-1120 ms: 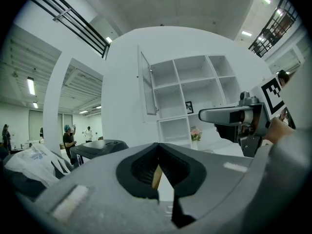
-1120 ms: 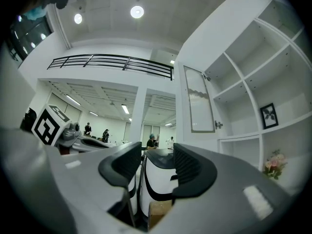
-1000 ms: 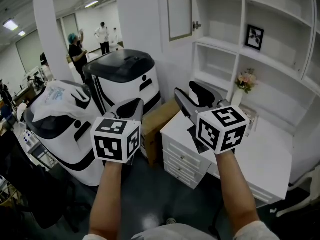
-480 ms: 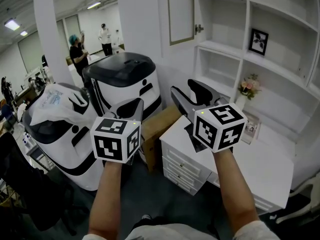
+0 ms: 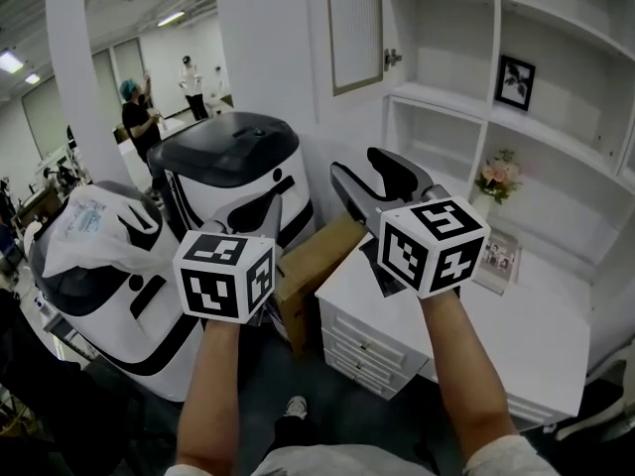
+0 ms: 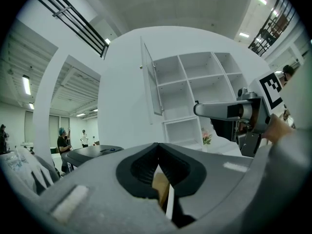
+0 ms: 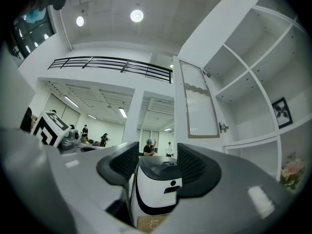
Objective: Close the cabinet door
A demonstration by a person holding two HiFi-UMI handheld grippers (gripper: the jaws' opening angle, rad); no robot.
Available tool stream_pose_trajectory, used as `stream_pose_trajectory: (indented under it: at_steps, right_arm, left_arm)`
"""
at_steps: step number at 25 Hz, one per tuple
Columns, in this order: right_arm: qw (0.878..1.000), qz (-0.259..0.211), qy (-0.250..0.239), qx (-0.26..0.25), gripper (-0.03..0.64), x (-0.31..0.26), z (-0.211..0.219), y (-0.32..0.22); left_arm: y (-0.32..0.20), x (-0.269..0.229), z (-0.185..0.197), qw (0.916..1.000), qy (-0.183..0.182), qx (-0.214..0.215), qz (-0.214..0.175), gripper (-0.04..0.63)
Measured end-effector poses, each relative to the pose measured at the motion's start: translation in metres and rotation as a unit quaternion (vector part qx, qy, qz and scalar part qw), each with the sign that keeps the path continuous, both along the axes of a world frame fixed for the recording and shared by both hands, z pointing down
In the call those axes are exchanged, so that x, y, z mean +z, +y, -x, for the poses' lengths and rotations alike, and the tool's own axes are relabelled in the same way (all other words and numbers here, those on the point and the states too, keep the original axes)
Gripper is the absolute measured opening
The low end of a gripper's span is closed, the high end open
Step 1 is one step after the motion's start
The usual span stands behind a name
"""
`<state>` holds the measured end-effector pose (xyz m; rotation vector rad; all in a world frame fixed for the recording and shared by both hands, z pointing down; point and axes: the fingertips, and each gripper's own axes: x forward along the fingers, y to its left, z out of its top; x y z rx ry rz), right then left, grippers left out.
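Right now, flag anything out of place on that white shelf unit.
The cabinet door hangs swung wide open at the upper left of the shelf unit, leaving that compartment uncovered. Nothing else looks askew or damaged.

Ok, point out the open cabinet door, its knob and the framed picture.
cabinet door (image 5: 354, 28), head view, on its ribbed glass panel.
door knob (image 5: 393, 58), head view, on the knob's middle.
framed picture (image 5: 505, 77), head view, on the print inside the frame.

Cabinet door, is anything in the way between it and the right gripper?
Nothing visible. Only open air lies between the right gripper, whose empty jaws have just been opening, and the cabinet door.
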<state>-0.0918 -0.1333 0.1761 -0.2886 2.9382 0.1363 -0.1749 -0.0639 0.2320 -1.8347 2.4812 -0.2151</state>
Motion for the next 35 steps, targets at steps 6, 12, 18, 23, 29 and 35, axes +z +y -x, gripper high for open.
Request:
stream_pose_trajectory:
  at_steps: [6, 12, 18, 23, 29, 35]
  right_arm:
    - [0.999, 0.005, -0.002, 0.032, 0.233, -0.002, 0.041, -0.030]
    - [0.997, 0.010, 0.004, 0.073, 0.233, -0.011, 0.082, -0.062]
    - [0.994, 0.017, 0.002, 0.109, 0.236, -0.021, 0.117, -0.085]
    - [0.989, 0.021, 0.003, 0.149, 0.239, -0.023, 0.134, -0.105]
    - [0.983, 0.024, 0.003, 0.183, 0.241, -0.027, 0.150, -0.121]
    - [0.976, 0.026, -0.007, 0.216, 0.241, -0.037, 0.160, -0.133]
  left_arm:
    - [-0.036, 0.001, 0.044, 0.9995, 0.005, 0.030, 0.000, -0.003]
    - [-0.075, -0.011, 0.087, 0.9973, 0.013, 0.071, -0.007, -0.003]
    - [-0.109, -0.018, 0.118, 0.9930, 0.017, 0.117, -0.009, -0.003]
    - [-0.133, -0.019, 0.138, 0.9880, 0.022, 0.153, -0.009, -0.003]
    - [-0.152, -0.023, 0.152, 0.9820, 0.025, 0.187, -0.015, -0.003]
    - [-0.167, -0.027, 0.159, 0.9757, 0.022, 0.217, -0.019, -0.003]
